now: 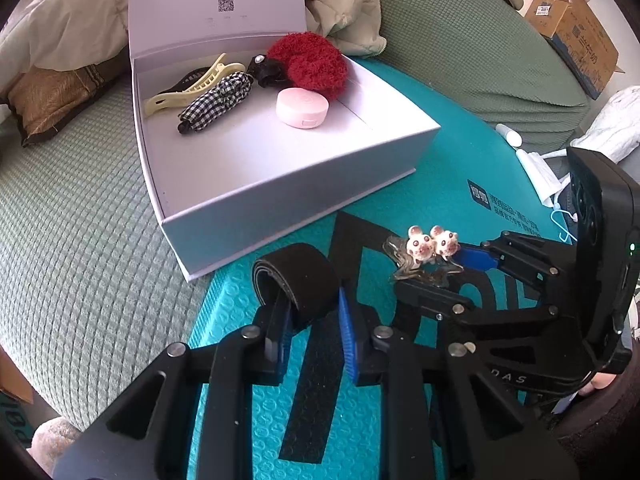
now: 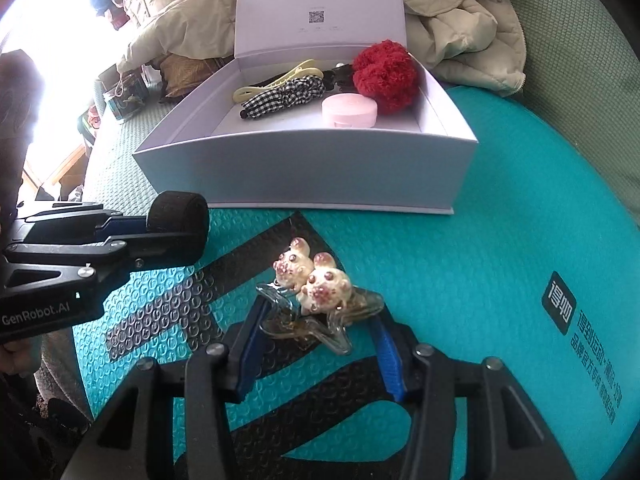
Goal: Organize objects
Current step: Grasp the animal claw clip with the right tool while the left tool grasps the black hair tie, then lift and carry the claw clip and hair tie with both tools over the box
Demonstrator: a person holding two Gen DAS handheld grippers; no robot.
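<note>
Green bed cover [image 1: 80, 240] carries a teal mat [image 2: 520, 208] and an open white box [image 1: 304, 184] at 12 o'clock. Left gripper [image 1: 312, 320], nearly closed, clamps a black band roll [image 1: 296, 280]; right gripper [image 2: 320, 344], partly open, clasps a clear mouse hair clip [image 2: 316, 308], resting on the mat, box wall directly ahead.

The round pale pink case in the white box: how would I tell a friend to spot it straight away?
Find the open white cardboard box on the teal mat. Inside, near its back, lie hair accessories; the round pale pink case sits just in front of the fluffy red scrunchie, right of the black-and-white checked scrunchie. It alone is smooth, hard and disc-shaped.
</note>
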